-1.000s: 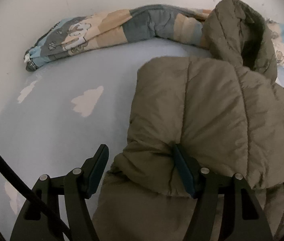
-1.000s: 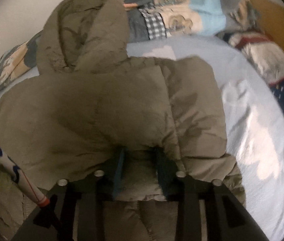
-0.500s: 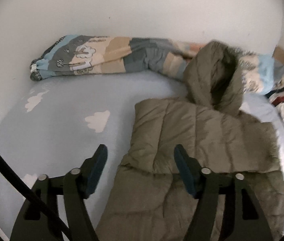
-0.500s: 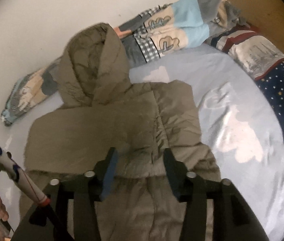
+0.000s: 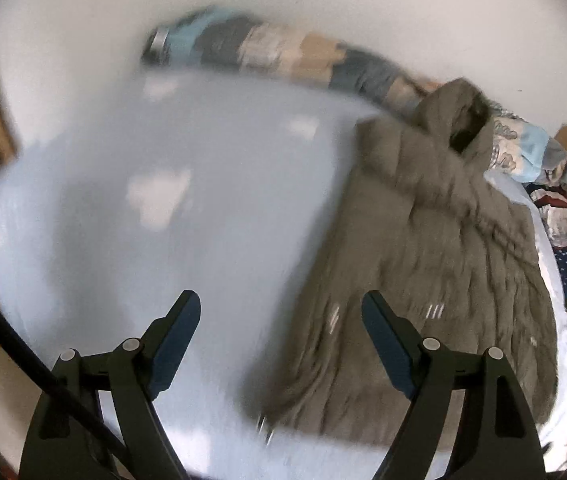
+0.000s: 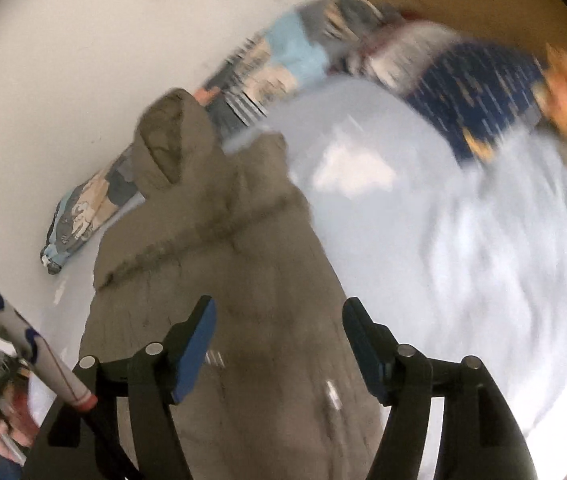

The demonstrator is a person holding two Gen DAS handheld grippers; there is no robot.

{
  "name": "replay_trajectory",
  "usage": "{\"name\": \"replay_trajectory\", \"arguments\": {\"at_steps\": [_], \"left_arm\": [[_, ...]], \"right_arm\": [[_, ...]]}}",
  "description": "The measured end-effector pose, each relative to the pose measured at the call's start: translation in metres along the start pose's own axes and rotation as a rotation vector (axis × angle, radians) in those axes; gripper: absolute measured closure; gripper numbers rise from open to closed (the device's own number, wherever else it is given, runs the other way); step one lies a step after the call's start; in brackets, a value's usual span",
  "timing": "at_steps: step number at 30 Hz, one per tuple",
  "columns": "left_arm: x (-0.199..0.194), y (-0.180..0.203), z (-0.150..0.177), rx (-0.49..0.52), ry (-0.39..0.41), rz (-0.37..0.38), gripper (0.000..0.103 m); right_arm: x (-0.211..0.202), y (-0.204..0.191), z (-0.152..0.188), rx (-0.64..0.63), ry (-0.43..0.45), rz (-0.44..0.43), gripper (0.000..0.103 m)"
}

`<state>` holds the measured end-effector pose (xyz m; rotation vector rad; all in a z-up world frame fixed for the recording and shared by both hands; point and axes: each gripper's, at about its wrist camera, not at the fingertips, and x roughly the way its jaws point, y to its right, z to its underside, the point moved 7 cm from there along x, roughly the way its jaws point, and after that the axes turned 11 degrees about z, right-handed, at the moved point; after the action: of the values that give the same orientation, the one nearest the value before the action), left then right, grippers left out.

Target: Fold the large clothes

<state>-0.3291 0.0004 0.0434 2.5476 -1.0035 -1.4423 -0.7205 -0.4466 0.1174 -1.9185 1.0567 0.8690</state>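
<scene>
Between folds: both claws empty above the olive padded jacket.

The left claw [image 5: 281, 332] and right claw [image 6: 279, 338] hang spread apart, holding nothing; the jacket [image 5: 435, 264] lies on the bed [image 5: 203, 216], ahead-right of the left claw and under the right. Next likely calls for gripping the hem below and folding again. A second ago both sat low at its folded edge; now raised, pulled back.

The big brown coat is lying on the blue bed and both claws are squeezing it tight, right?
Not quite. The brown coat does lie on the blue bed, but both wrist views show the left claw and right claw wide open, holding nothing.
</scene>
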Motion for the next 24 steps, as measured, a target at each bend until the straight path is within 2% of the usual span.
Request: {"name": "replay_trajectory", "arguments": {"at_steps": [2, 5, 7, 11, 17, 21, 24], "left_arm": [[0.006, -0.020, 0.025, -0.096, -0.049, 0.039, 0.021], [0.008, -0.026, 0.031, -0.109, -0.056, 0.043, 0.021], [0.012, -0.024, 0.034, -0.136, -0.068, 0.087, 0.021], [0.041, -0.030, 0.051, -0.221, -0.150, 0.138, 0.021], [0.058, -0.006, 0.071, -0.188, -0.218, 0.231, 0.021], [0.066, 0.002, 0.079, -0.157, -0.221, 0.189, 0.021], [0.067, 0.004, 0.081, -0.158, -0.209, 0.189, 0.021]], "right_arm": [[-0.001, 0.021, 0.022, 0.058, -0.040, -0.013, 0.033], [-0.001, 0.042, 0.047, 0.086, -0.080, 0.002, 0.033], [-0.002, 0.049, 0.054, 0.092, -0.087, 0.007, 0.033], [-0.001, 0.057, 0.063, 0.112, -0.087, -0.001, 0.028], [0.015, 0.068, 0.072, 0.141, -0.128, -0.016, 0.028], [0.023, 0.078, 0.075, 0.187, -0.143, -0.032, 0.027], [0.034, 0.079, 0.081, 0.207, -0.175, -0.049, 0.027]]}}
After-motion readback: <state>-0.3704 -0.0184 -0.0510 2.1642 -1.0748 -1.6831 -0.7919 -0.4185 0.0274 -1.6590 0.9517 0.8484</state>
